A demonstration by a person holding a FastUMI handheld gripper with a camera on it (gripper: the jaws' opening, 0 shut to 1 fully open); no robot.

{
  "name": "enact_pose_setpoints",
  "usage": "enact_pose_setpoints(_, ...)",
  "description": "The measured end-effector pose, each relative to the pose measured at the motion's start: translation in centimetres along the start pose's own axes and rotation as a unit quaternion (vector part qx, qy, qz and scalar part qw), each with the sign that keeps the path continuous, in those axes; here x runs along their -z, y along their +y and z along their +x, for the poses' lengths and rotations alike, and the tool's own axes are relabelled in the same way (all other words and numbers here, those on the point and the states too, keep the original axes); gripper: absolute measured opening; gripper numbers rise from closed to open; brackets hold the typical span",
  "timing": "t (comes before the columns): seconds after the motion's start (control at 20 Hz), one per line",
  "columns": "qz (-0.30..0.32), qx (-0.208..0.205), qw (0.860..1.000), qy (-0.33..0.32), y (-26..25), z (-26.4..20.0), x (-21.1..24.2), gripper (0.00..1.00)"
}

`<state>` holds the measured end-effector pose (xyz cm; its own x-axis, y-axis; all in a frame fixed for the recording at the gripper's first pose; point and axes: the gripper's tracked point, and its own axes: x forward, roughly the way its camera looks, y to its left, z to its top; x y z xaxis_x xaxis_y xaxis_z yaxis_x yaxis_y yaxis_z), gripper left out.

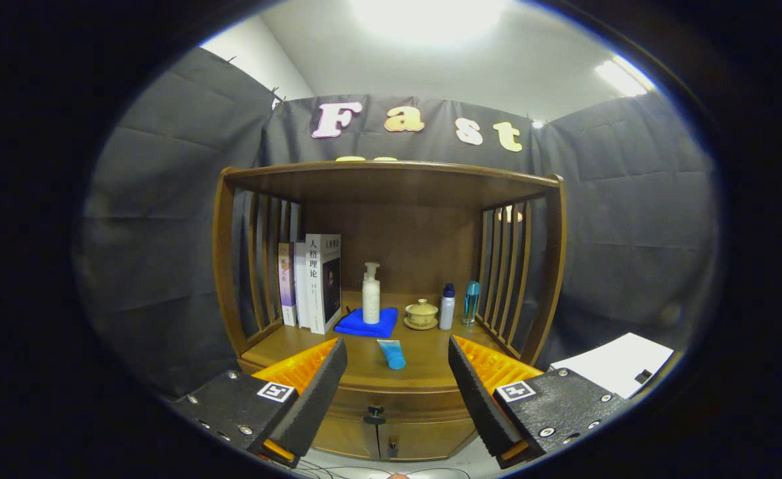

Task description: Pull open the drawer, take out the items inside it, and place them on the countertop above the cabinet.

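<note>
A wooden cabinet stands ahead of me, its countertop [364,362] under a slatted shelf frame. The drawer [404,402] below the countertop is closed, with a small dark knob [374,416] between and slightly below my fingers. A blue tube [392,354] lies on the countertop near the front edge, just beyond my fingertips. My gripper [397,372] is open, with nothing between its fingers, held back from the cabinet front.
On the countertop stand books [314,283] at the left, a white pump bottle [371,293] on a folded blue cloth [366,323], a lidded teacup [421,314], and two small bottles [459,305]. Cabinet doors [391,442] sit under the drawer. White paper [614,372] lies at the right.
</note>
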<state>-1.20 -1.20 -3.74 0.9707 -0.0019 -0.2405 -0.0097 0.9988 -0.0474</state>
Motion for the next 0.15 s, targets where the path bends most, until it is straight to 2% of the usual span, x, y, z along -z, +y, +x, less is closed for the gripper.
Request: enact_pose_setpoints(0.15, -0.014, -0.006, 1.000, 0.000, 1.08, -0.13, 0.03, 0.95)
